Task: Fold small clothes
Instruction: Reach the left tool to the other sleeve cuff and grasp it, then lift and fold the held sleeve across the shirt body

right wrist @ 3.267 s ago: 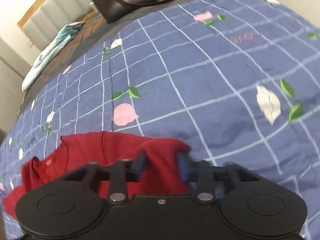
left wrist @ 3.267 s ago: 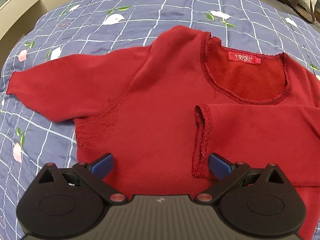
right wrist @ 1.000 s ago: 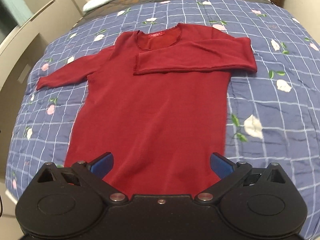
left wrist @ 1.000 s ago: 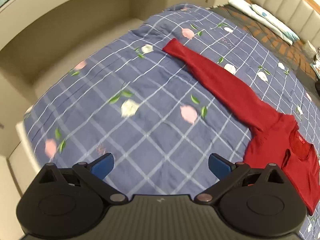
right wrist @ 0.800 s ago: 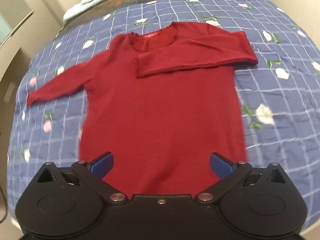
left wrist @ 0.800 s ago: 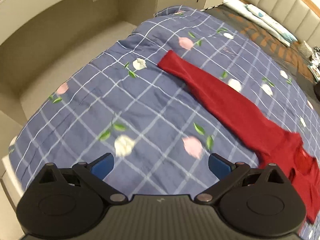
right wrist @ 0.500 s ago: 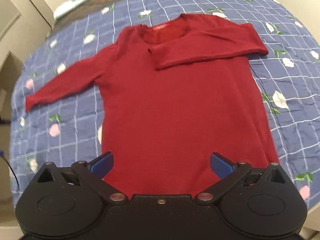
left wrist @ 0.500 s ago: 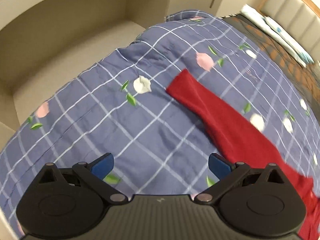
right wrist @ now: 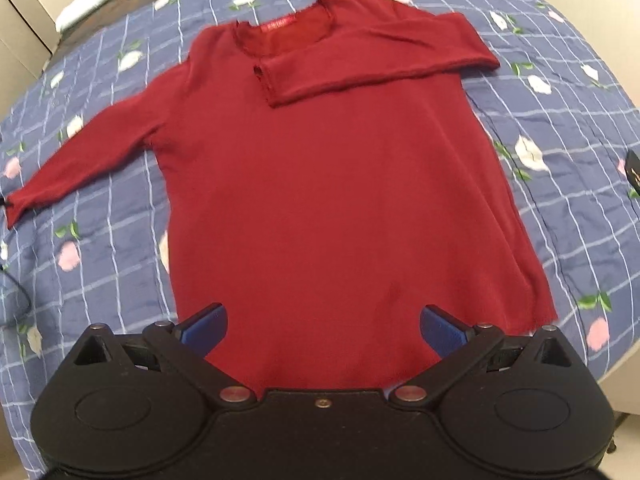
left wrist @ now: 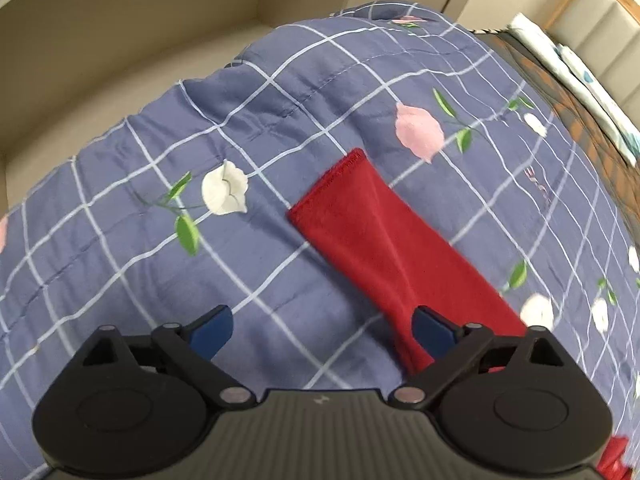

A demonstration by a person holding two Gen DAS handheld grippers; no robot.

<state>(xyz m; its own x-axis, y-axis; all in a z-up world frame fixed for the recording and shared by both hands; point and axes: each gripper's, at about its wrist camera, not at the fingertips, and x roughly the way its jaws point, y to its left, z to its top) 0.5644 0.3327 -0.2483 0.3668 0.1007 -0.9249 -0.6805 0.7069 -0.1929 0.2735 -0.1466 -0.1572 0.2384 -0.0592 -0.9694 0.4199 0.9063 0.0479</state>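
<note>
midway, the red top [right wrist: 332, 184] lies flat on the bed [right wrist: 580, 128] ahead of the right tool [right wrist: 322, 326], one sleeve folded across its chest. the other sleeve [left wrist: 384, 248], unfolded, stretches ahead of the left tool [left wrist: 320, 326]. both tools gape, empty.

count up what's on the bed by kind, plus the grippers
red long-sleeved top: 1
blue floral checked quilt: 1
grippers: 2, left gripper and right gripper, both open and empty
total: 4
</note>
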